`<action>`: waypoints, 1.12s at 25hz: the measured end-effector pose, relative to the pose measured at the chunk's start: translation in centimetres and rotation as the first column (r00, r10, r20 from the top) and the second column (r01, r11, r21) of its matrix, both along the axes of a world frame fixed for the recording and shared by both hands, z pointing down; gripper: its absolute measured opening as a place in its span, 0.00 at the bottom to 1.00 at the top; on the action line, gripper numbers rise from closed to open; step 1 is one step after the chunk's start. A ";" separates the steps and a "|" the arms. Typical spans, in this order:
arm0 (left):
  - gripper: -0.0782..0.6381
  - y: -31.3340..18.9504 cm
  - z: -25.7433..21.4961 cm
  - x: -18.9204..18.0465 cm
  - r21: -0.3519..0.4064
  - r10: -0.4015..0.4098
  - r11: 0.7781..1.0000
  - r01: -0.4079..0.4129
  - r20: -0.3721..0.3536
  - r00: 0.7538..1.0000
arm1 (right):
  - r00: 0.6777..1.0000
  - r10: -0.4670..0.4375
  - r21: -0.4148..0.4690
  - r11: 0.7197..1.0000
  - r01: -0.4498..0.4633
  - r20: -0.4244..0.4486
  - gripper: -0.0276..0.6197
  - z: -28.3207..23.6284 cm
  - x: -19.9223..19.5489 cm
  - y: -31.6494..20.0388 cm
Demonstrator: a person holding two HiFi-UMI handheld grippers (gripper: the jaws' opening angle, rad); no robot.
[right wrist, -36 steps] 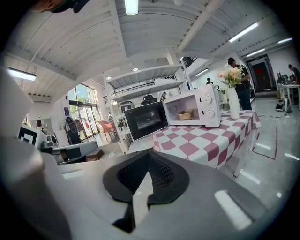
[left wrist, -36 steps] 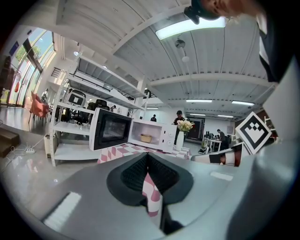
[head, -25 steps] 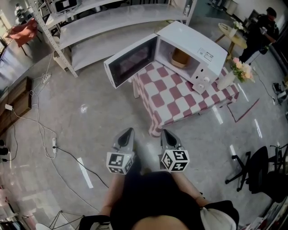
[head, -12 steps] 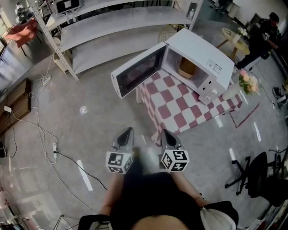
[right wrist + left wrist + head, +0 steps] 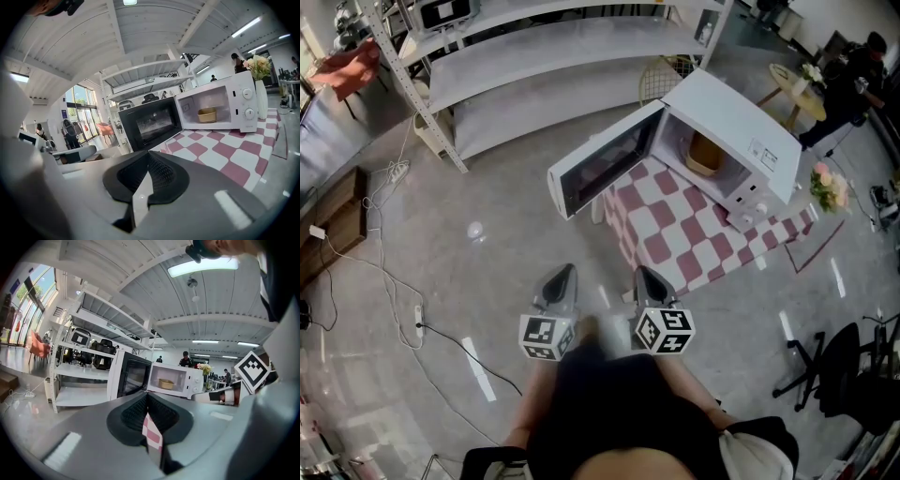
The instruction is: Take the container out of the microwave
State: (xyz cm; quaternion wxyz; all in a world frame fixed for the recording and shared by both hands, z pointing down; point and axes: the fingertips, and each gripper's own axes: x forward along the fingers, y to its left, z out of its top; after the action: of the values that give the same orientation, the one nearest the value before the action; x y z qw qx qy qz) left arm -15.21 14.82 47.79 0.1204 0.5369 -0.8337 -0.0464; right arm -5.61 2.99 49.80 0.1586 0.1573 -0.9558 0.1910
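A tan container (image 5: 705, 153) sits inside the white microwave (image 5: 741, 112), whose door (image 5: 605, 161) stands wide open to the left. The microwave stands on a table with a red-and-white checked cloth (image 5: 675, 239). Both grippers are held in front of the person's body, over the floor and well short of the table. The left gripper (image 5: 565, 273) is shut and empty, as is the right gripper (image 5: 643, 274). Past the shut jaws, the left gripper view shows the container (image 5: 165, 384) far ahead. In the right gripper view the container (image 5: 207, 114) is up at the right.
A vase of flowers (image 5: 828, 187) stands at the table's right end. Grey shelving (image 5: 534, 56) runs behind the microwave. Cables and a power strip (image 5: 417, 319) lie on the floor to the left. An office chair (image 5: 834, 361) is at the right, a person (image 5: 853, 70) far back.
The microwave and table have slid right and slightly down in the head view. Both grippers stay shut, side by side in front of the body.
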 end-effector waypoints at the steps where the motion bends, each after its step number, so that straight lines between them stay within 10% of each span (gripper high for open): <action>1: 0.12 0.0 0.0 -0.4 0.000 0.000 1.000 0.000 0.001 1.000 | 1.000 -0.001 0.001 1.000 0.001 0.001 0.04 0.0 -0.4 0.0; 28: 0.12 -0.5 1.1 -3.5 0.007 0.032 0.999 -0.032 -0.005 0.999 | 0.999 0.031 0.017 0.999 -0.031 -0.031 0.05 1.4 -2.5 -0.4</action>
State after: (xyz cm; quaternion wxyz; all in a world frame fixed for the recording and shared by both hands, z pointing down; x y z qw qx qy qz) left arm -18.73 14.28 48.93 0.1213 0.5504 -0.8246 -0.0486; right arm -8.09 2.58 51.20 0.1690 0.1762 -0.9522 0.1833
